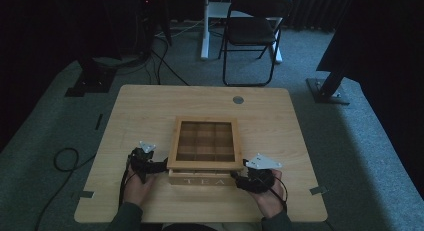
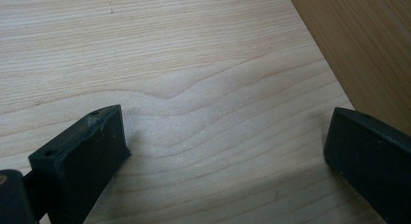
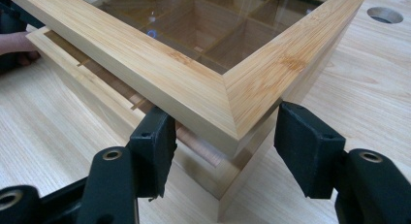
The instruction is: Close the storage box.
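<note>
A wooden tea box with "TEA" on its front [image 1: 205,181] stands at the middle front of the table [image 1: 150,111]. Its glass-paned lid [image 1: 205,165] is raised a little off the base at the front, leaving a gap. My right gripper [image 1: 241,174] is shut on the lid's front right corner [image 3: 242,88], one jaw against the front edge and the other against the side, as the right gripper view [image 3: 225,141] shows. My left gripper [image 1: 159,165] rests open over bare wood [image 2: 223,136], close to the box's left wall [image 2: 368,44]. Divided compartments [image 3: 208,30] show through the glass.
A round cable hole [image 1: 238,99] sits in the table behind the box. A folding chair [image 1: 252,31] stands on the carpet beyond the table, with stand bases [image 1: 327,91] and cables [image 1: 65,158] on the floor at either side.
</note>
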